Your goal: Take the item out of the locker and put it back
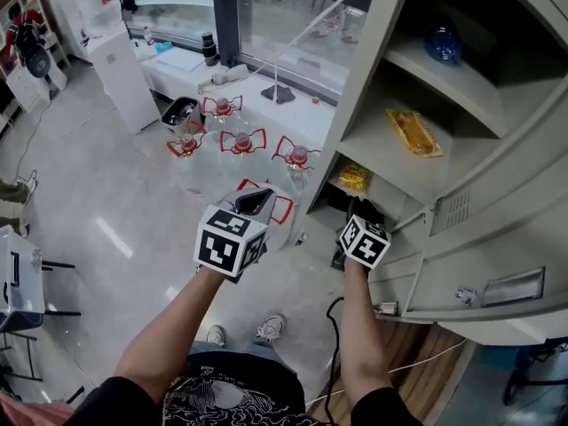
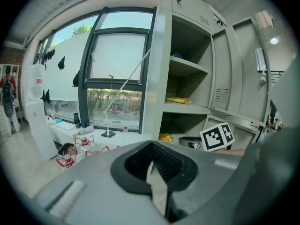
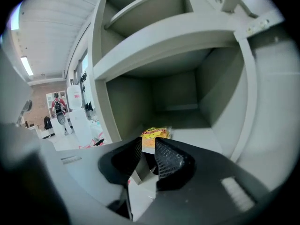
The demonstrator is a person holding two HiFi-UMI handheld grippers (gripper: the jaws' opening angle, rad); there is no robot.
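The yellow packet [image 1: 352, 177] [image 3: 153, 134] lies on the lower shelf [image 3: 201, 137] of the open locker [image 1: 377, 145] [image 3: 126, 107], near the shelf's front edge and toward its left side wall. In the right gripper view it sits just beyond the tips of the right tongs [image 3: 147, 142] [image 1: 359, 209], in line with the narrow gap between them and not touching either pad. These tongs stand slightly apart and hold nothing.

The left tongs [image 2: 151, 144] [image 1: 257, 201] are closed with nothing between the pads. They hang outside the locker, left of its side upright, over the floor at the centre of the head view. From their own view the packet [image 2: 164, 137] shows small, right of centre.

Right of the packet the shelf is bare back to the rear wall, and the compartment above it is roomy. The shelf above holds a second yellow packet [image 1: 414, 131] [image 2: 177, 100]. The open locker door [image 1: 484, 282] stands at lower right of the head view, close beside the right forearm. Red-handled water bottles [image 1: 241, 140] stand on the floor at upper centre, left of the locker, well apart from both tongs.
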